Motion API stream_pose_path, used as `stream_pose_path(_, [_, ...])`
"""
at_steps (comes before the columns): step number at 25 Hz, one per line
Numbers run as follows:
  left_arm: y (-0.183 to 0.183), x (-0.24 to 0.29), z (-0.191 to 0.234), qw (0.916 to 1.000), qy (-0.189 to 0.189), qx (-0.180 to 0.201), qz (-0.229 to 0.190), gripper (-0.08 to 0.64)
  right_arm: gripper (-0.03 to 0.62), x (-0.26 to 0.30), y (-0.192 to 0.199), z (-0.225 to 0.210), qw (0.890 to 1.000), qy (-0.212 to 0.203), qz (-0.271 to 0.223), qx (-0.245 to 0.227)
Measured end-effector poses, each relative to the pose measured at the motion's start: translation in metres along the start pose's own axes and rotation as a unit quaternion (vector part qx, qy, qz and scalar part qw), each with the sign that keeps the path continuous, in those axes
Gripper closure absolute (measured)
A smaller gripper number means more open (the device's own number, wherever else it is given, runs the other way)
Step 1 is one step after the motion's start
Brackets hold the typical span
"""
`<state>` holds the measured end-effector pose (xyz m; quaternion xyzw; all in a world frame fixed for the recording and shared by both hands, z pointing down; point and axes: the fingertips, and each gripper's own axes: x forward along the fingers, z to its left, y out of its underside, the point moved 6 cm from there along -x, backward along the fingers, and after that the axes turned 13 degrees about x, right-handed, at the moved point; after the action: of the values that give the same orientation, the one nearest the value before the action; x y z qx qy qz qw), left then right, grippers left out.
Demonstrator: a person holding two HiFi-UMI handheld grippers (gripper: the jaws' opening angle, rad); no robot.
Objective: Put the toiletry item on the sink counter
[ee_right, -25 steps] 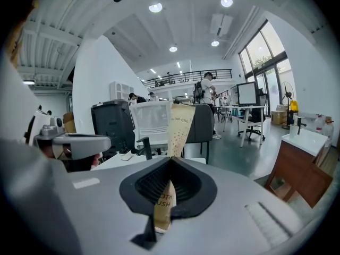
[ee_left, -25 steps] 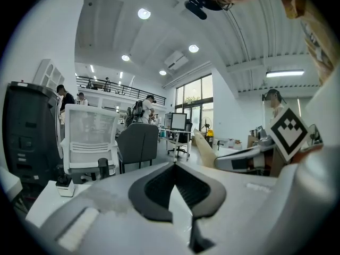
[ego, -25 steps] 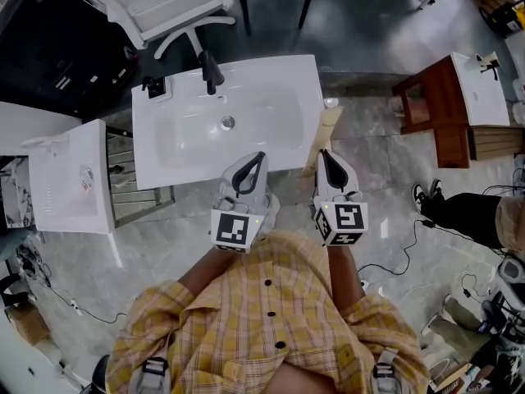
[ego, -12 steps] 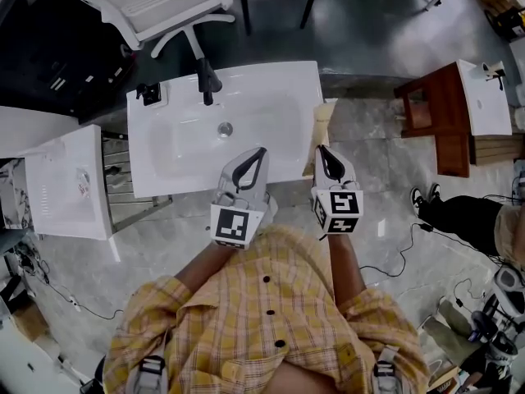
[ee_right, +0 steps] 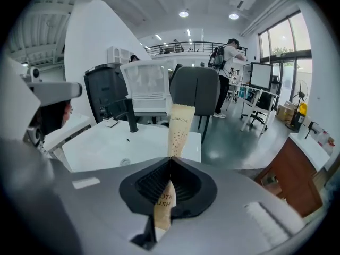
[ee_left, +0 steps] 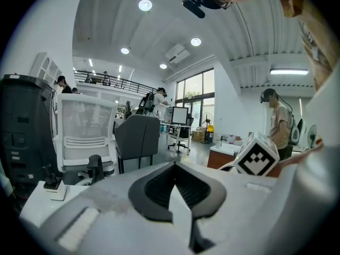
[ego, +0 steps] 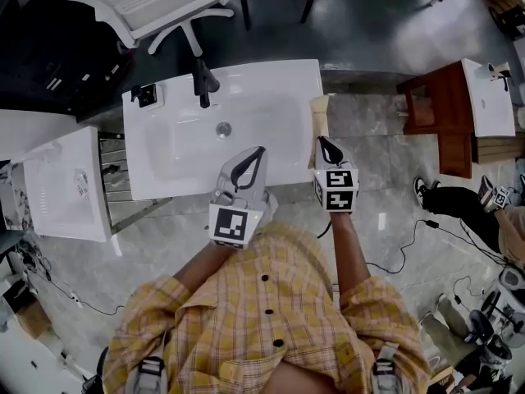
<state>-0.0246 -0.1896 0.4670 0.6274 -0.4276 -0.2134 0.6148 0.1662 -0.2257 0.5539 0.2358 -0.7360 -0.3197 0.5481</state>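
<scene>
A flat tan toothbrush packet (ee_right: 178, 129) stands pinched between the jaws of my right gripper (ee_right: 170, 161), which is shut on it. In the head view the toothbrush packet (ego: 318, 125) pokes forward from the right gripper (ego: 325, 143), just off the right edge of the white sink counter (ego: 279, 76). My left gripper (ego: 257, 153) hovers over the counter's near edge; its jaws are shut with nothing between them, as the left gripper (ee_left: 174, 166) view also shows. A black faucet (ego: 202, 80) stands at the counter's far side, and a drain (ego: 223, 129) sits in the basin.
A small black-and-white holder (ego: 145, 95) sits at the counter's far left corner. A second white basin unit (ego: 66, 187) stands to the left. A white chair (ego: 156, 2) is behind the sink. A brown wooden cabinet (ego: 439, 109) and floor cables (ego: 410, 245) lie to the right.
Both grippers have drifted slightly up and toward the sink counter; the right one moved closer to the counter's right edge with the packet still held. A person's feet at right shifted.
</scene>
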Motion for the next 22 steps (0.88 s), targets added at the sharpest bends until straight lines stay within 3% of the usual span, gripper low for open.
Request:
stream_pose_path(5, [0.002, 0.005, 0.001, 0.9993, -0.009, -0.035, 0.013, 0.56, 0.588, 0.024, 0.009, -0.014, 0.999, 0.009, 0.032, -0.007])
stream_pose_path(12, [0.011, 0.013, -0.002, 0.9999, 0.002, -0.01, 0.013, 0.56, 0.588, 0.058, 0.023, -0.03, 0.996, 0.02, 0.08, -0.022])
stream_pose_path(18, [0.013, 0.014, -0.002, 0.9987, -0.006, -0.043, 0.027, 0.56, 0.588, 0.08, 0.035, -0.039, 0.993, 0.033, 0.112, -0.022])
stream_pose_path(22, [0.016, 0.015, 0.002, 0.9991, -0.002, -0.035, 0.026, 0.56, 0.588, 0.087, 0.04, -0.042, 0.992, 0.037, 0.121, -0.017])
